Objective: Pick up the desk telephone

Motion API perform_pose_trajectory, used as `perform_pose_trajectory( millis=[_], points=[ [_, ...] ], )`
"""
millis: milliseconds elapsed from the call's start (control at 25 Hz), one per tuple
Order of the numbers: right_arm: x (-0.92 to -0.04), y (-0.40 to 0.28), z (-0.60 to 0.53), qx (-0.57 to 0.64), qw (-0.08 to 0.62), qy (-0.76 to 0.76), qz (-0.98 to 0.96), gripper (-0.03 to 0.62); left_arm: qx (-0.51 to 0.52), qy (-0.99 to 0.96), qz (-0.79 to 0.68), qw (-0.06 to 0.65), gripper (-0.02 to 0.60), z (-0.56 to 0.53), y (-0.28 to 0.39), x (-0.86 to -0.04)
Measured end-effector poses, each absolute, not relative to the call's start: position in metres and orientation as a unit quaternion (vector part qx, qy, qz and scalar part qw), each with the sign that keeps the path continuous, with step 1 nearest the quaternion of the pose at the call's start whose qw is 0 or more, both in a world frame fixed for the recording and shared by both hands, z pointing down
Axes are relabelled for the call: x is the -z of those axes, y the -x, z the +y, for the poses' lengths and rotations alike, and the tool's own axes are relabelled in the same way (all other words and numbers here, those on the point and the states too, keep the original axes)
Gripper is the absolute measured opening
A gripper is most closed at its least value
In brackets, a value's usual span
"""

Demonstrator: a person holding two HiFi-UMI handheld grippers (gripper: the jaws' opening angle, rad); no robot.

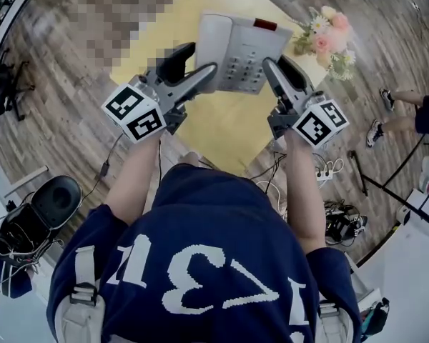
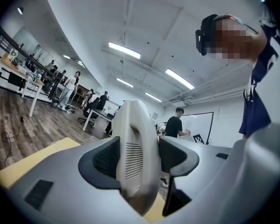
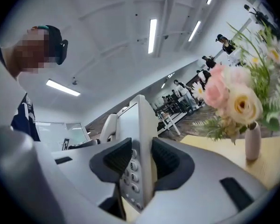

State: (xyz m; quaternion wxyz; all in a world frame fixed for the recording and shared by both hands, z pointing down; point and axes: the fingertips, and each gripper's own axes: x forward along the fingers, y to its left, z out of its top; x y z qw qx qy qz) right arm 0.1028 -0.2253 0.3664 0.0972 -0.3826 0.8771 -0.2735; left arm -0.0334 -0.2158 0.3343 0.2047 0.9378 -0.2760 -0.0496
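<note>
Desk telephone (image 1: 236, 48) hangs in the air over the far part of the yellow desk (image 1: 229, 131), held at its two side edges. The left tongs (image 1: 204, 59) pinch its left edge, pads pressed on the handset side; the right tongs (image 1: 274, 66) pinch its right edge beside the keypad. Both point away from the person at about the same height. A vase of flowers (image 1: 329, 38) stands at the desk's far right corner, near the right tongs and apart from them. Wooden floor (image 1: 71, 56) surrounds the desk; a power strip with cables (image 1: 322, 170) lies on it to the right.
</note>
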Motion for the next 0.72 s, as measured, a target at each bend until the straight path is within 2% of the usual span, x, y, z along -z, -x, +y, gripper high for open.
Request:
perform_pose_trajectory(
  millis=[240,720],
  points=[
    [-0.323,-0.104,-0.224,0.219,0.103,0.374,0.895,0.147,0.082,-0.941,-0.286,0.163,0.270,-0.209,0.034,-0.296],
    [-0.296,-0.093,-0.212,0.182,0.108,0.373,0.903,0.146,0.111,-0.942,-0.290,0.131,0.270,-0.194,0.045,-0.272]
  ],
)
